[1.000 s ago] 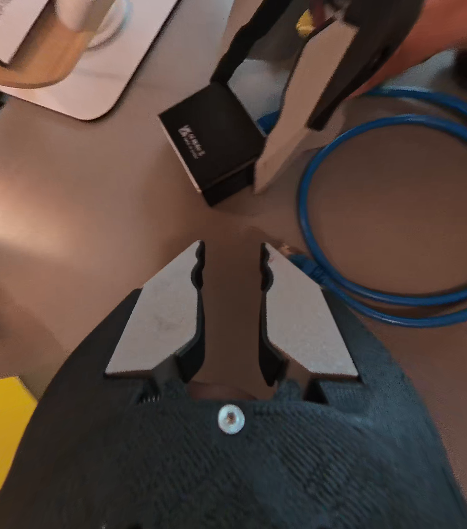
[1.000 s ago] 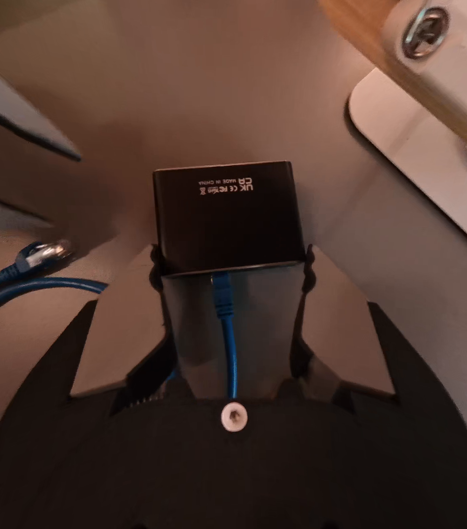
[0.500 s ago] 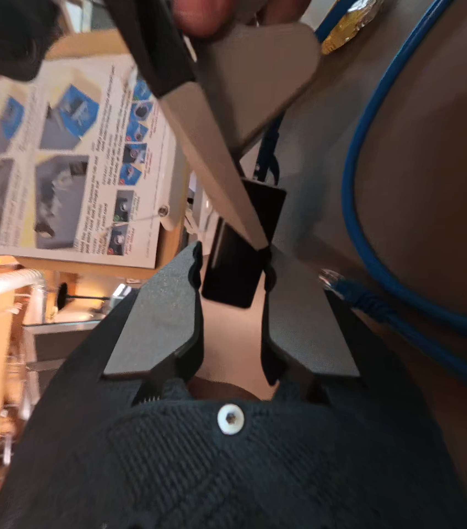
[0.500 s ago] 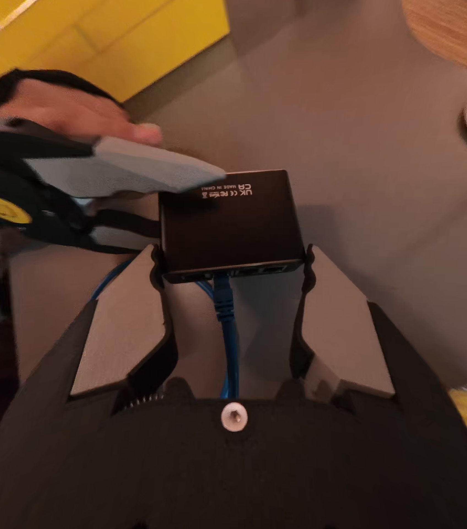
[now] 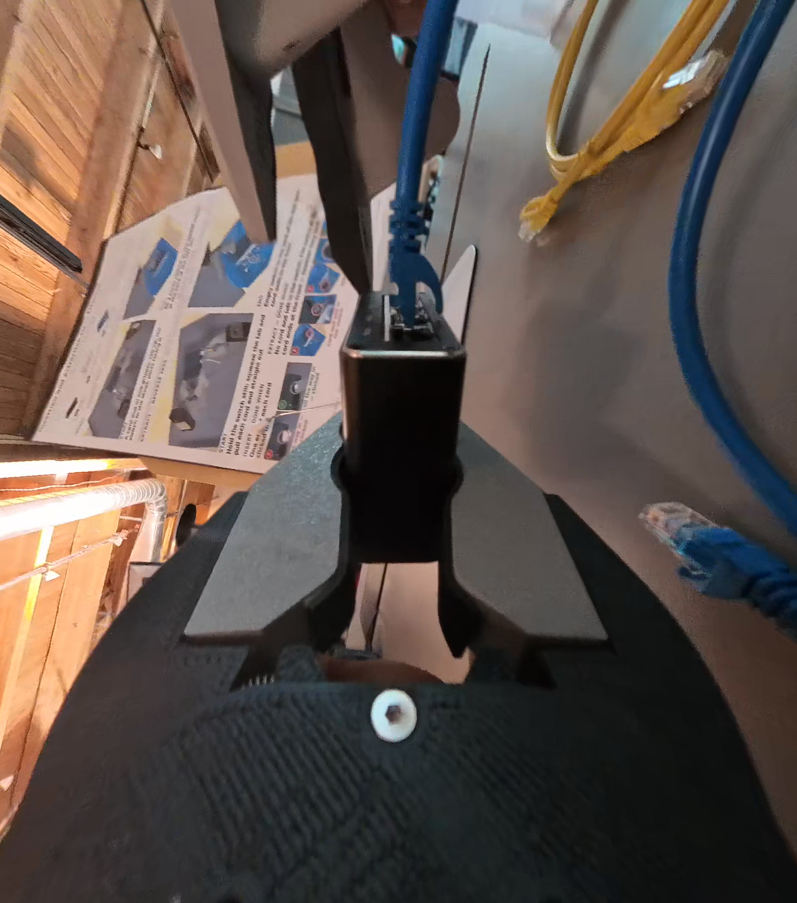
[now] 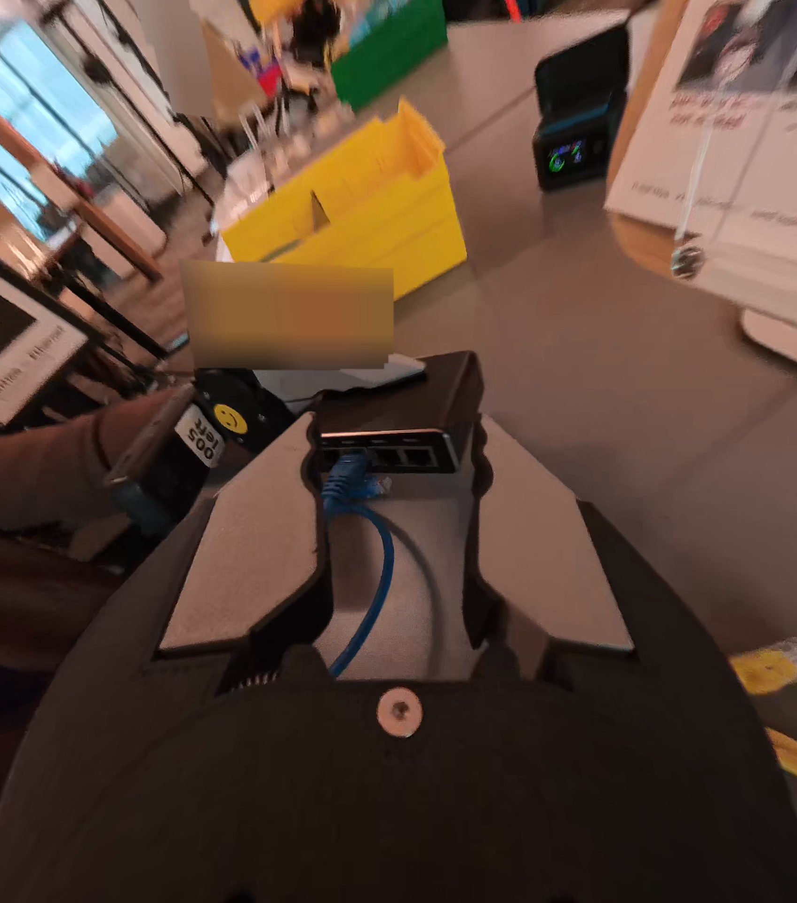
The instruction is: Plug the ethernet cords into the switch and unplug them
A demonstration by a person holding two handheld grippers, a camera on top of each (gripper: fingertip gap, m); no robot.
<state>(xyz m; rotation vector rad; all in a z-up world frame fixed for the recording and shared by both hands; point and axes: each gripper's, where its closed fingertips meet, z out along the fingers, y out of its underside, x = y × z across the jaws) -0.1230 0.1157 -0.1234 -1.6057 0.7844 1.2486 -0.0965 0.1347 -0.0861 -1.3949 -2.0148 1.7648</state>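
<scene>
Black switch clamped lengthwise in left gripper, ports facing away; right gripper seemingly wide.

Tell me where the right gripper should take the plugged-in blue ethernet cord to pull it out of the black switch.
Grip the ribbed blue boot of the blue ethernet cord just outside the port face of the small black rectangular switch, coming straight at that face, in line with the plug. The left gripper clamps the switch's far end, so a straight pull is probably braced. The right gripper sits open around the port end.
</scene>
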